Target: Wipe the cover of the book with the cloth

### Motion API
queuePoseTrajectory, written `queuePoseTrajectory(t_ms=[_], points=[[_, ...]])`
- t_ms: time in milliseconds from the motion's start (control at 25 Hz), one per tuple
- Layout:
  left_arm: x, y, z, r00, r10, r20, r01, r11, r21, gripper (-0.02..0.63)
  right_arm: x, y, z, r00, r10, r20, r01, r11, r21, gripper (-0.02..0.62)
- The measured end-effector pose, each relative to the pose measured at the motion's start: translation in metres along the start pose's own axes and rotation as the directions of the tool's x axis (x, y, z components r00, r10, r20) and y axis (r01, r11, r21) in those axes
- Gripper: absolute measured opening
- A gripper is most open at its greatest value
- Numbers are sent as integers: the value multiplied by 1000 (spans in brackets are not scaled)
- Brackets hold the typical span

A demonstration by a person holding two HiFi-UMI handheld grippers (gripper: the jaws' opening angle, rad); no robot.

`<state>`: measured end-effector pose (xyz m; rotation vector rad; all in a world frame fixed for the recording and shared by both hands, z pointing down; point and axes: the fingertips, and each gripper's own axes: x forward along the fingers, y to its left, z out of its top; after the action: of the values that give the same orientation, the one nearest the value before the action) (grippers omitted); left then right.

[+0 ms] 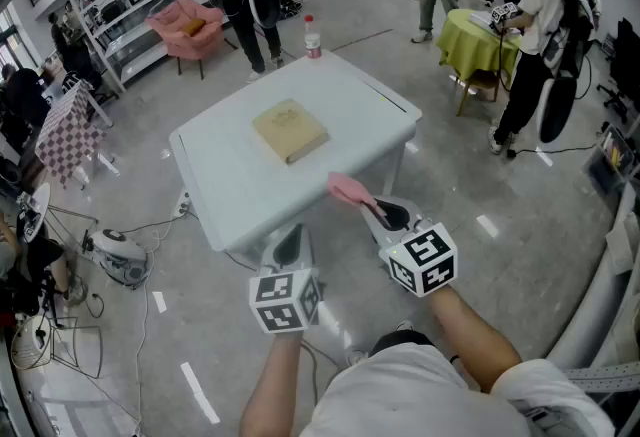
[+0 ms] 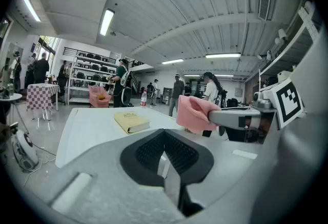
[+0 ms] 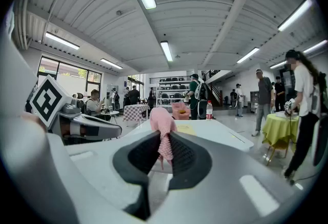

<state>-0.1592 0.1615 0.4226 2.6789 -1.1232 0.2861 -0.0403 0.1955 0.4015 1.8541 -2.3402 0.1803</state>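
A tan book (image 1: 290, 130) lies closed in the middle of the white table (image 1: 230, 195); in the left gripper view the book (image 2: 131, 121) shows on the table ahead. My right gripper (image 1: 368, 205) is shut on a pink cloth (image 1: 347, 188), held over the table's near right edge, short of the book. The cloth (image 3: 163, 133) is pinched between the right jaws and stands up above them. My left gripper (image 1: 288, 243) hangs below the table's near edge, shut on nothing. From the left gripper view the cloth (image 2: 196, 113) shows at the right.
A bottle with a red cap (image 1: 312, 38) stands at the table's far corner. A pink armchair (image 1: 190, 25) and shelving stand beyond at the left, a green-covered table (image 1: 478, 40) at the right. Several people stand around. A floor appliance (image 1: 118, 255) lies at the left.
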Motion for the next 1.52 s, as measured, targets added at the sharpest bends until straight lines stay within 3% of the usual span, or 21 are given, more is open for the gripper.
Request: queuePoseTrajectory(t_ms=[760,1160,1520], points=[[58,11,10,1000,-26,-8,26,1000,4,6,43,-34,-4,1000,6,-7,-6,1000,26,35],[136,38,31,998,65,-9,-66,997,-32,6,125,-92,6,993,114,-17,-114,993,19,35],[227,71,41,985,167,-38,-170,983,-76,6,214,-149,0,969,238,-69,-237,971,20,35]])
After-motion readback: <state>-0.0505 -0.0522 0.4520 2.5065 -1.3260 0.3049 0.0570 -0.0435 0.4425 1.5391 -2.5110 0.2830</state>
